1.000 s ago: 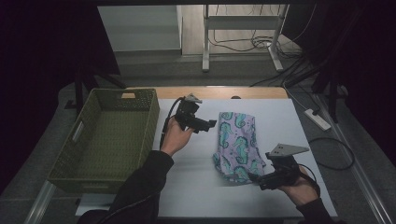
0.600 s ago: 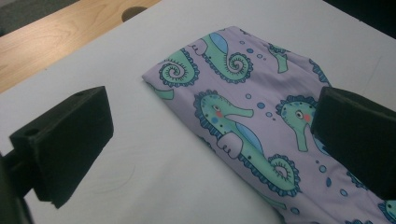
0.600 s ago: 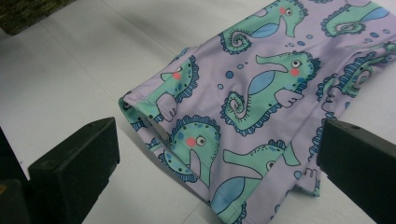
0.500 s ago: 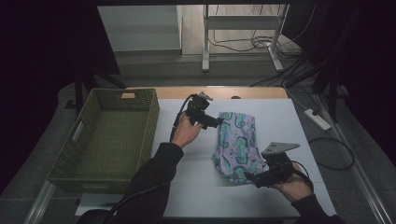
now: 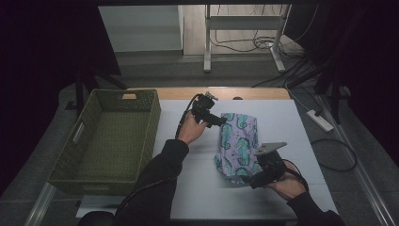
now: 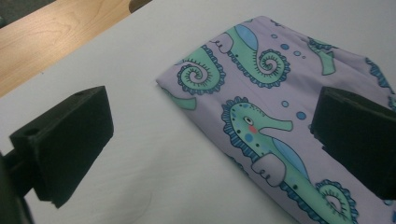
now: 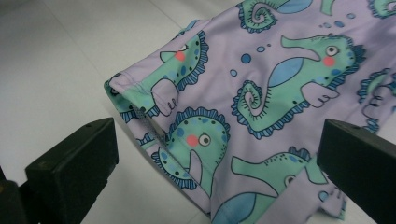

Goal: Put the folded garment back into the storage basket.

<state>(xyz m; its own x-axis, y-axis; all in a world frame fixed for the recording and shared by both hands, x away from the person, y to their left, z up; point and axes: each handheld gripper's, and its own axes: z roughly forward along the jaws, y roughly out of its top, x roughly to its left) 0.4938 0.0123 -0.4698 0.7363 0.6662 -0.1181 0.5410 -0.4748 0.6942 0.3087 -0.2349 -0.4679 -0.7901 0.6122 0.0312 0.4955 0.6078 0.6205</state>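
Both tools stand wide open and hold nothing. In the high view the left tool (image 5: 221,121) sits at the far left corner of the cloth (image 5: 237,143), its jaws spread on either side of that corner in the left gripper view (image 6: 212,140). The right tool (image 5: 247,180) is at the near edge of the cloth, and in the right gripper view (image 7: 217,172) its jaws straddle the hemmed corner (image 7: 140,112) without closing on it.

Compared with a second ago, the left tool has moved right and forward, from the bare desk (image 5: 301,122) beside the cloth up to its far corner. The right tool has slid left, closer in to the near edge. The cloth lies in the same place, folded flat on the white desk, right of centre.

Counted: two tools, one cloth printed with seahorses on lilac, one basket (image 5: 84,141).

The green woven basket stands on the left side of the desk, well apart from the cloth, and I see nothing lying in it.
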